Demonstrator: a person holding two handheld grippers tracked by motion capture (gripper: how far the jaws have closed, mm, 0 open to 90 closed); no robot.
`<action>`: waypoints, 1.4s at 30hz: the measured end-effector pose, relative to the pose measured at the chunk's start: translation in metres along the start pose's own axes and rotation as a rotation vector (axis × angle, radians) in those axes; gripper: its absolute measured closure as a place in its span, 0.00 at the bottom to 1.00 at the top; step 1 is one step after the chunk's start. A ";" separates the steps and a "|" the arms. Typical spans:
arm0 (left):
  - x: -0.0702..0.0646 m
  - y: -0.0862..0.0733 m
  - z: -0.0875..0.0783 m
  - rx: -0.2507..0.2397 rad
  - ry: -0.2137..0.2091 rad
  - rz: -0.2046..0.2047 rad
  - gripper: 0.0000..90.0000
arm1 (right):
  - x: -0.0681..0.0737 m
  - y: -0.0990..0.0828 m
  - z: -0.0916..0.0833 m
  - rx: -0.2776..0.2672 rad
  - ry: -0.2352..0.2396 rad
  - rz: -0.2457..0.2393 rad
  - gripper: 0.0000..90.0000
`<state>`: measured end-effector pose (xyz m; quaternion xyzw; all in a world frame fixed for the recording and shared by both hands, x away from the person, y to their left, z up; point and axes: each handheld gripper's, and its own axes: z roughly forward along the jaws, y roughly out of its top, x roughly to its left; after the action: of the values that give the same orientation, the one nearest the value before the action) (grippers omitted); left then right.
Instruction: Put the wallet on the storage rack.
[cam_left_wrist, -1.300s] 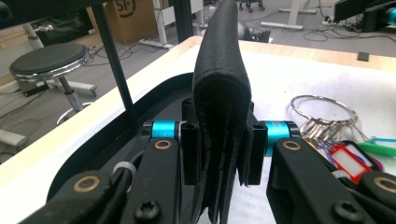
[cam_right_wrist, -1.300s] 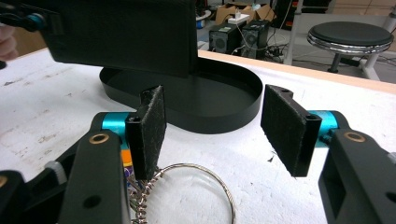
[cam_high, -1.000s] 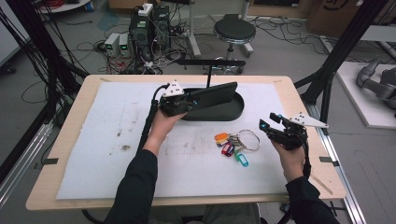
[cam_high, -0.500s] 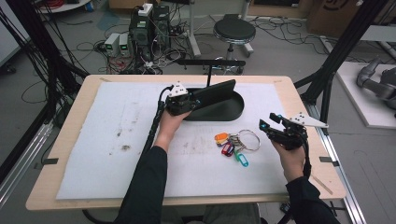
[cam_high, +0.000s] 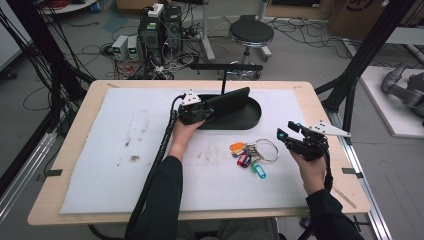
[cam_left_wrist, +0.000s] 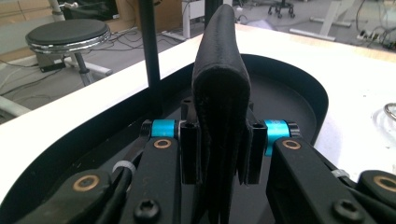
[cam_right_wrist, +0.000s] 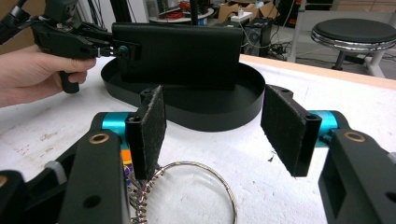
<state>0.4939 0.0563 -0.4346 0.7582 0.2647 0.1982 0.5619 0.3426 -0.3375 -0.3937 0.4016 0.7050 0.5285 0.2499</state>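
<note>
A black folded wallet (cam_high: 231, 100) stands on its long edge in a black oval tray (cam_high: 252, 121) at the table's far middle. My left gripper (cam_high: 212, 111) is shut on the wallet's near end; in the left gripper view the pads (cam_left_wrist: 189, 149) press on both sides of the wallet (cam_left_wrist: 219, 84). I cannot tell whether its lower edge touches the tray floor (cam_left_wrist: 289, 93). My right gripper (cam_high: 287, 135) stands open at the right, just beside a metal key ring (cam_high: 265, 149) with coloured tags (cam_high: 245, 155). The key ring (cam_right_wrist: 196, 186) lies below the open right gripper (cam_right_wrist: 215, 126).
A white mat (cam_high: 100, 150) covers most of the wooden table. A black post (cam_high: 223, 82) with a crossbar stands behind the tray. Off the table's far edge stand a stool (cam_high: 251, 32) and equipment with cables on the floor.
My left hand has come down and a little to the right, which lowered the wallet into the tray. The right hand and the key ring have kept still.
</note>
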 end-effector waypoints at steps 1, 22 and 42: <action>0.001 -0.001 0.000 -0.002 0.002 -0.004 0.83 | 0.000 0.000 0.000 -0.002 0.000 -0.002 0.45; 0.013 -0.001 -0.012 0.089 0.109 -0.081 0.40 | -0.002 -0.001 0.000 0.011 0.000 0.003 0.45; -0.027 0.015 -0.101 0.086 0.122 0.023 0.30 | -0.004 -0.001 -0.004 0.003 -0.025 0.012 0.45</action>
<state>0.4147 0.1116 -0.3909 0.7712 0.2980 0.2388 0.5093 0.3416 -0.3433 -0.3933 0.4129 0.7001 0.5240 0.2546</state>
